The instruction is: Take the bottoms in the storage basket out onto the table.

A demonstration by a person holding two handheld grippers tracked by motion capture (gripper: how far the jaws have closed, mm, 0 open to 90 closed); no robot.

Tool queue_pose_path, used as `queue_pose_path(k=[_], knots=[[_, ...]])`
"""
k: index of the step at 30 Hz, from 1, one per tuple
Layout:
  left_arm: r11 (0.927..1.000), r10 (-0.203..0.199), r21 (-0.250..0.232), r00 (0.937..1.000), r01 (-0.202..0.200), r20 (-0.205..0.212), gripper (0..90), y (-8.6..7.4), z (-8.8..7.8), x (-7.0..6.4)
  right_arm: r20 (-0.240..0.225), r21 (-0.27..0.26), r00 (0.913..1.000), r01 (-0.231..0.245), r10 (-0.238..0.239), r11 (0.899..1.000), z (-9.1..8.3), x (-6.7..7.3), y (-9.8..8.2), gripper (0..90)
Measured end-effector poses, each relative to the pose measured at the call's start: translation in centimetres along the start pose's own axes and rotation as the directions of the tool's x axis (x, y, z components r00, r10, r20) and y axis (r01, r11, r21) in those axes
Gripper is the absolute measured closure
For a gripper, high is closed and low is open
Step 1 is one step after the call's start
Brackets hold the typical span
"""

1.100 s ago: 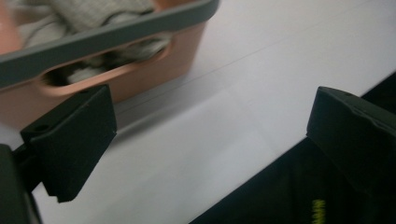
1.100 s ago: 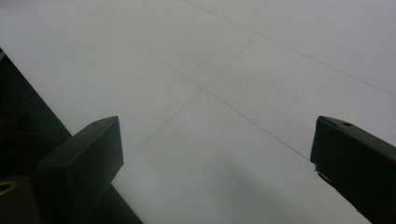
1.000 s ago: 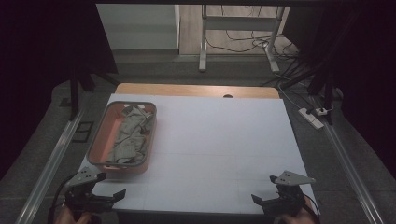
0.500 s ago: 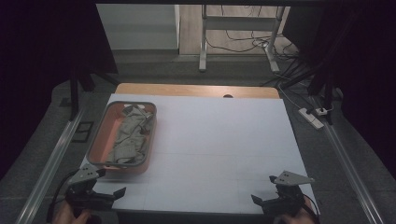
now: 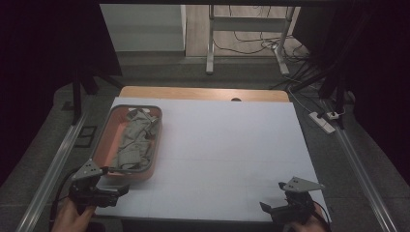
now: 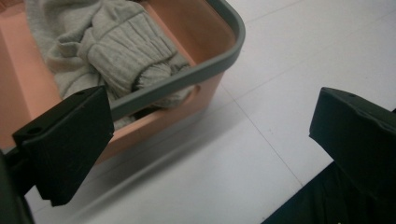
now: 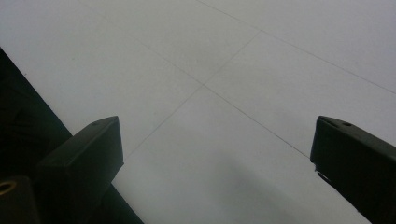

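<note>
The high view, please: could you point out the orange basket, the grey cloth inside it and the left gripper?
orange basket [image 5: 105, 140], high view, on its left wall.
grey cloth [image 5: 133, 142], high view, on the middle of the bundle.
left gripper [image 5: 121, 190], high view, midway between its fingertips.

A cloth [image 5: 133, 140] lies in a bin [image 5: 102, 143] at the table's [image 5: 227, 145] left side; the left gripper [image 5: 104, 191] sits just before the bin, the right gripper [image 5: 280, 209] at the near right corner.

My left gripper view cuts the bin [image 6: 219, 63] off at 9 and 12 o'clock; the cloth [image 6: 112, 51] runs out at 12. High view: both hands [image 5: 72, 215] clipped at 6 o'clock. Cloth folds there too small to read.
</note>
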State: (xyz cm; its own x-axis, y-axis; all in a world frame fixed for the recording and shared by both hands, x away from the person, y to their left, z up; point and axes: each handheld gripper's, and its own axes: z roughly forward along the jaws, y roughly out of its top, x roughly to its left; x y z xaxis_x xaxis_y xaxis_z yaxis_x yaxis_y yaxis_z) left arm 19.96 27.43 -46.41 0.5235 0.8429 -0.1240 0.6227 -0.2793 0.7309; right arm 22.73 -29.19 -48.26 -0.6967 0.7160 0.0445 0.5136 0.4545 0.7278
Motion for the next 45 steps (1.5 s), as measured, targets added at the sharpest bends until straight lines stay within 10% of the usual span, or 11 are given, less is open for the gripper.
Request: queue_pose_path(k=[25,45], knots=[[0.9999,-0.016,0.003,0.9995,0.016,-0.027,0.7,2.1,1.2,1.6,0.007,0.005,1.0,0.001,-0.001,1.0,0.1,0.1,0.0,2.2],[0.9975,0.018,0.068,0.9995,-0.02,0.027,1.1,3.9,2.8,3.3,0.005,0.01,0.9999,0.01,-0.01,1.0,0.1,0.1,0.0,2.2]])
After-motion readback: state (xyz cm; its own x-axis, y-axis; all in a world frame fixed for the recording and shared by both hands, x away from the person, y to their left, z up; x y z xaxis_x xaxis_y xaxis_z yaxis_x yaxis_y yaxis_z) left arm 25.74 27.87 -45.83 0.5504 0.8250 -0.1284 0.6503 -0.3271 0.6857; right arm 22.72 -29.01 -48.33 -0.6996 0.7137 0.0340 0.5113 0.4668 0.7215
